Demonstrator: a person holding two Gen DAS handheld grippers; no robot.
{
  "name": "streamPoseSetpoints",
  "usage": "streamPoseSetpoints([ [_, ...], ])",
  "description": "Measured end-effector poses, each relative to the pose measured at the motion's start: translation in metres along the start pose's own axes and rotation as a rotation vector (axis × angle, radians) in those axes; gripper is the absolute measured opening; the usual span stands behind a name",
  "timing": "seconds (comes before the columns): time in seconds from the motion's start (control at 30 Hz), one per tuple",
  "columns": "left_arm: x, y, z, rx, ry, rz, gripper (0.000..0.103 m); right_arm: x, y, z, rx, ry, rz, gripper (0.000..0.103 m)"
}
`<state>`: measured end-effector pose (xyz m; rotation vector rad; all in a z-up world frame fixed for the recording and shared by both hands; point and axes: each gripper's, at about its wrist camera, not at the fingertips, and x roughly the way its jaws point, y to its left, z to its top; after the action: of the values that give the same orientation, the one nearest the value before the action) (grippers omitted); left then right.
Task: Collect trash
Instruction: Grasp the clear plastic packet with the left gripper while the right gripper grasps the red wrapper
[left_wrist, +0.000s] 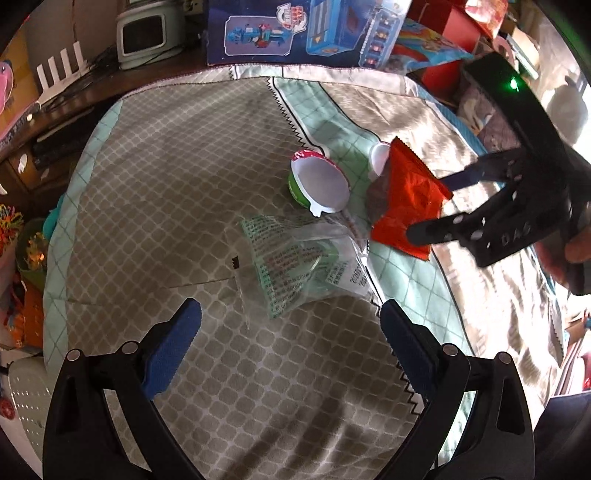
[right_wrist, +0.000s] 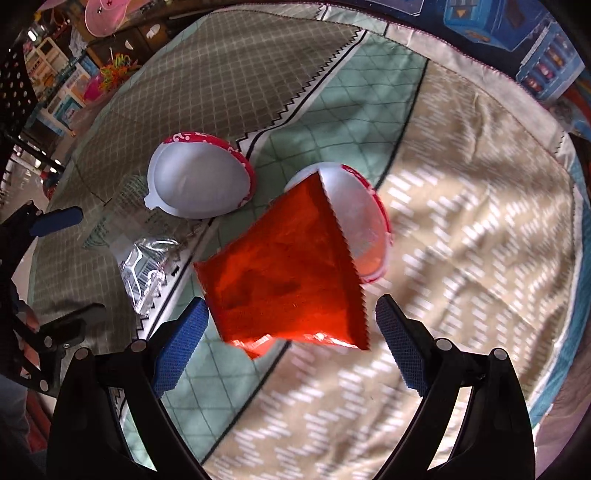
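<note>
1. Left gripper (left_wrist: 290, 339), jaws apart, hovers near the clear wrapper (left_wrist: 303, 258); nothing collected.
2. Shell (left_wrist: 319, 184) and red packet (left_wrist: 406, 199) lie on the quilt (left_wrist: 166, 184).
3. Right gripper (right_wrist: 290, 332), jaws apart, straddles the packet; only its view shows the second shell (right_wrist: 365, 225) well.

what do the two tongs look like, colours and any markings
Both are matte black plastic with slotted triangular arms and round silver pivot pins. The left tongs carry textured blue pads on the inner faces, as do the right tongs. Seen from the left wrist camera, the right tool has a boxy black body with a lit green LED, small white dots and pale lettering. No cables or sleeves show.
</note>
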<state>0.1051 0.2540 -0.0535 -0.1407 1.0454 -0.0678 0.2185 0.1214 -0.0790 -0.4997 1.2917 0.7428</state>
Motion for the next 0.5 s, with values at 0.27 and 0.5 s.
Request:
streamPoseSetpoints([
  [0.27,0.008,-0.008,0.012,0.003,0.002,-0.028,0.097,-0.01,-0.023,-0.016,0.014,-0.019,-0.013,0.057],
  [0.5,0.029,-0.015,0.025,-0.029,0.034,0.011,0.097,-0.024,-0.058,-0.055,0.06,0.005,-0.031,0.056],
])
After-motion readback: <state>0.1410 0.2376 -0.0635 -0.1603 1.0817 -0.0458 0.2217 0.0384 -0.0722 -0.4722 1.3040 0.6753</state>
